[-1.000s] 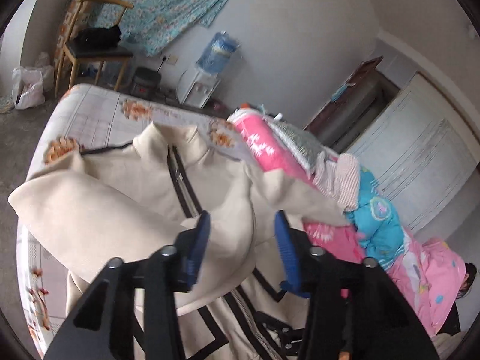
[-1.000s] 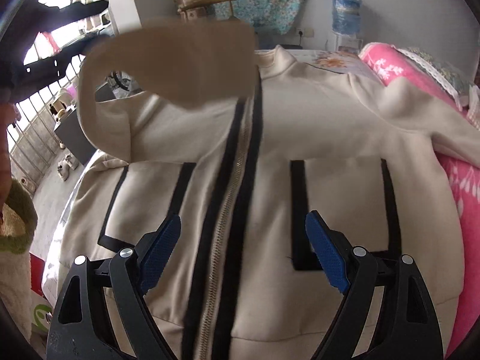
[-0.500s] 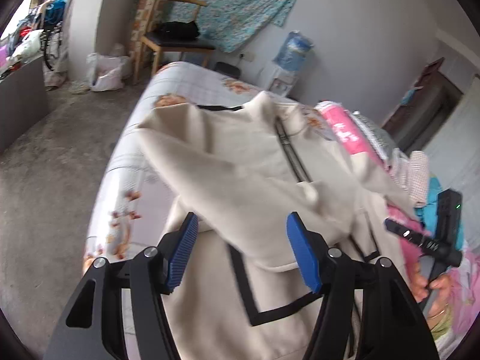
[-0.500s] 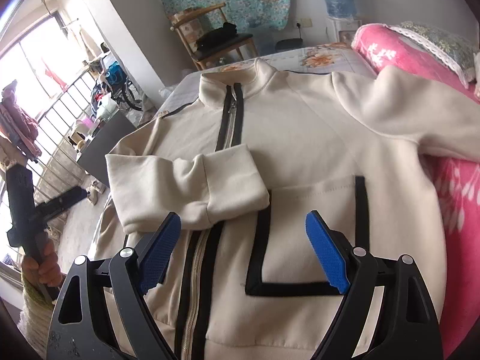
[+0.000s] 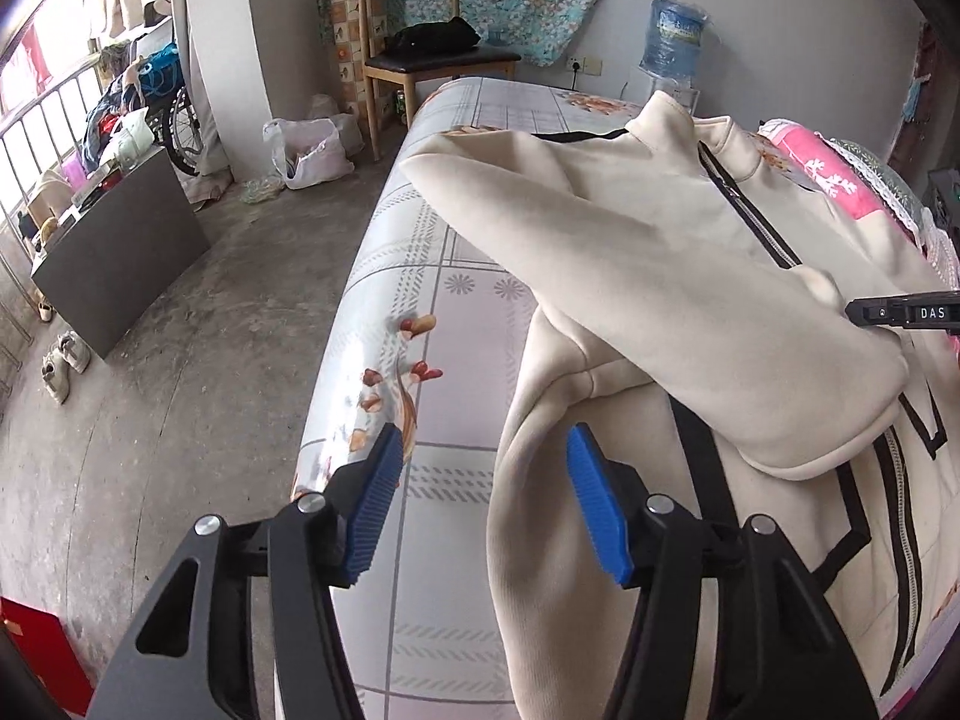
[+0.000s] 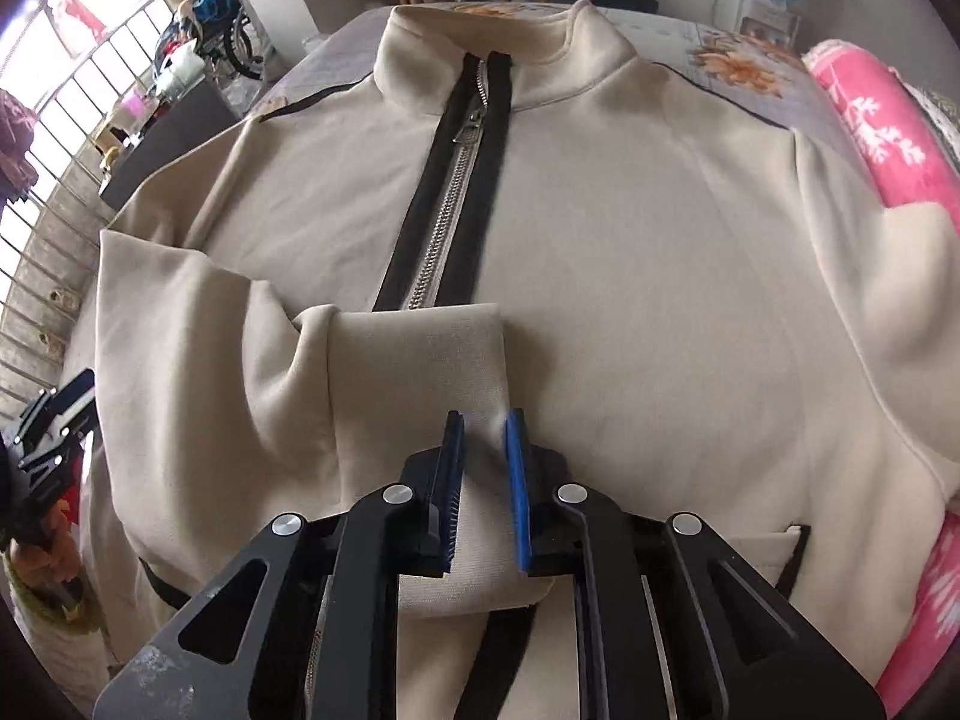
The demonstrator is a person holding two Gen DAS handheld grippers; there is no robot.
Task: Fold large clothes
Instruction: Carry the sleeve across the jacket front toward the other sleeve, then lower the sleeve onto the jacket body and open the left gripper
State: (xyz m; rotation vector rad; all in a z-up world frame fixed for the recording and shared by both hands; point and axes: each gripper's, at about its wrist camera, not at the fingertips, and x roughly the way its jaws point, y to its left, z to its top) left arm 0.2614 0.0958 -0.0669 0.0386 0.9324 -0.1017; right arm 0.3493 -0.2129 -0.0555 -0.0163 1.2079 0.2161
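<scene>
The left gripper (image 5: 477, 501) hangs with its jaws spread wide, gripping nothing. The right gripper (image 6: 485, 480) has its jaws nearly together

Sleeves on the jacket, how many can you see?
2. One sleeve is folded across the jacket front, by the right gripper; the other sleeve stretches toward the pink blanket.

Left gripper (image 5: 480, 501), jaws apart, beside the cream jacket (image 5: 690, 276).

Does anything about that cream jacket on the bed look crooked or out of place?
Mostly tidy, but lopsided. One sleeve is folded across the jacket front, covering part of the zipper, its cuff between the nearly closed right gripper fingers. The other sleeve is unfolded, lying against the pink blanket.
</scene>
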